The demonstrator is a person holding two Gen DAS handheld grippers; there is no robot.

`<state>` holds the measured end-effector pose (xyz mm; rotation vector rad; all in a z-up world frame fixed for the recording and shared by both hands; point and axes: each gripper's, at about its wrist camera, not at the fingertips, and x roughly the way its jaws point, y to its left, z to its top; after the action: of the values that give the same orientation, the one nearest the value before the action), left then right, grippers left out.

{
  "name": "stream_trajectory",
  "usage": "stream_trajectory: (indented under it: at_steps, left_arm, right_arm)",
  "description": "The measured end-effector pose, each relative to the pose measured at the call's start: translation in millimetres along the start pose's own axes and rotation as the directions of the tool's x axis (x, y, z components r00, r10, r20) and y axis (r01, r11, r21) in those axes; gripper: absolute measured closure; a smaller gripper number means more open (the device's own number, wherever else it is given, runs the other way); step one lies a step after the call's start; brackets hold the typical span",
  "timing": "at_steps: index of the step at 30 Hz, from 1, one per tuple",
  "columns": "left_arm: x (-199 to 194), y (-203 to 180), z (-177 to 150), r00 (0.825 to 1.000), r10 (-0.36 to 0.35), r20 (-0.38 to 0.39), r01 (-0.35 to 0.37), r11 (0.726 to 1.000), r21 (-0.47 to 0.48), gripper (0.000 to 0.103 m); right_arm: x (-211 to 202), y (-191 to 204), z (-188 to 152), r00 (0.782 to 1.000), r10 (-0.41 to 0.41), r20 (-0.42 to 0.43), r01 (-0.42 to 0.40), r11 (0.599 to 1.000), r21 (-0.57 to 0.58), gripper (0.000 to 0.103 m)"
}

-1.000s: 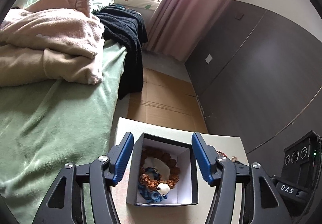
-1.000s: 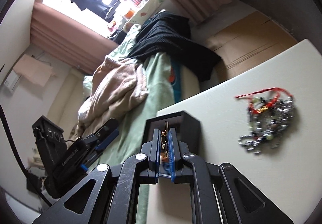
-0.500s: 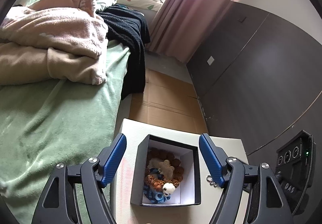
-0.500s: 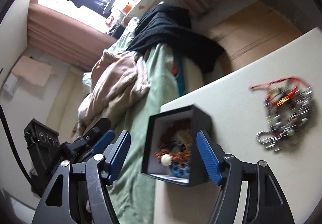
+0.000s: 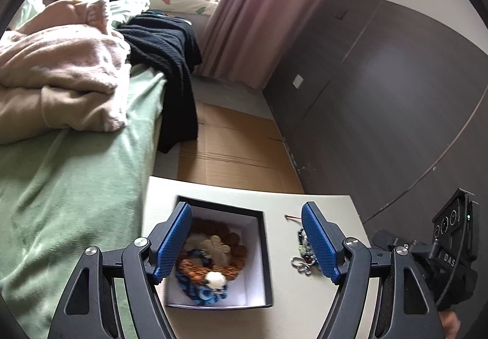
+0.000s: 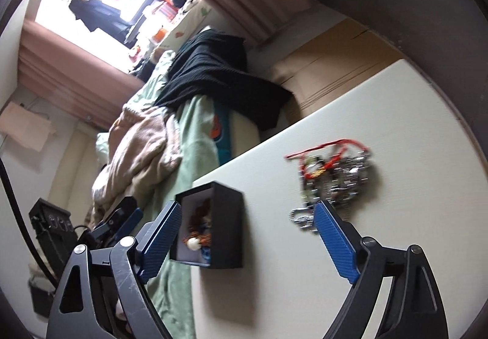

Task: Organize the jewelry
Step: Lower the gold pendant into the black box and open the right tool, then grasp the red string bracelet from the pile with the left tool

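Note:
A black box (image 5: 264,250) with a white inside stands on the cream table (image 5: 329,205). It holds brown bead bracelets, a tan flower-shaped piece (image 5: 217,247), a blue piece and a white bead (image 5: 215,279). My left gripper (image 5: 247,244) is open, just above and in front of the box. A pile of silver chains with a red cord (image 6: 335,168) lies right of the box (image 6: 227,226). My right gripper (image 6: 245,235) is open and empty, above the table between box and pile. The pile also shows in the left wrist view (image 5: 302,256).
A bed with a green sheet (image 5: 61,186), beige blankets (image 5: 55,73) and a black garment (image 5: 170,64) borders the table on the left. Flat cardboard (image 5: 235,144) lies on the floor beyond the table. A dark wall panel (image 5: 381,113) stands at right.
My right gripper, shut on a small piece over the box a second ago, has opened and pulled back toward the pile; the tan piece now lies in the box. The left gripper drew back slightly.

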<state>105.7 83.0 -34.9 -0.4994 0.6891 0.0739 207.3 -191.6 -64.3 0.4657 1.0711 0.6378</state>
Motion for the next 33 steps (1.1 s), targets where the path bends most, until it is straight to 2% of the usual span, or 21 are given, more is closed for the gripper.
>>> stream_trajectory:
  at_steps: [9,12,13,14,20,27,33]
  left_arm:
    - [18.5,-46.8,-9.4,0.998,-0.040,-0.043,0.043,0.995,0.090,0.029]
    - [26.0,-64.4,-12.9,0.997,-0.040,-0.072,0.051,0.988,0.148,0.036]
    - [29.6,-70.3,-14.1,0.996,-0.034,-0.084,0.047,0.985,0.163,0.043]
    - [33.6,-74.7,-15.2,0.994,-0.035,-0.099,0.051,0.984,0.170,0.049]
    - [60.2,-102.2,-22.0,0.983,-0.042,-0.178,0.079,0.974,0.211,0.067]
    - [94.4,-134.1,-19.9,0.970,-0.027,-0.242,0.087,0.967,0.241,0.074]
    - [126.1,-153.9,-21.1,0.955,0.012,-0.297,0.074,0.958,0.275,0.077]
  right_arm:
    - [-19.7,-32.7,10.7,0.997,-0.072,0.031,0.070,0.996,0.063,0.014]
    - [-21.7,-45.1,16.1,0.995,-0.100,0.027,0.096,0.990,0.100,0.014]
    - [-22.0,-50.5,17.3,0.994,-0.103,0.021,0.100,0.988,0.119,0.014]
    - [-23.3,-56.3,18.2,0.994,-0.105,0.018,0.101,0.985,0.139,0.014]
    - [-34.3,-77.9,22.2,0.994,-0.107,0.023,0.100,0.975,0.199,0.016]
    - [-42.3,-95.3,25.7,0.994,-0.106,0.016,0.099,0.968,0.232,0.019]
    - [-42.2,-113.1,30.9,0.995,-0.104,0.009,0.096,0.952,0.290,0.030]
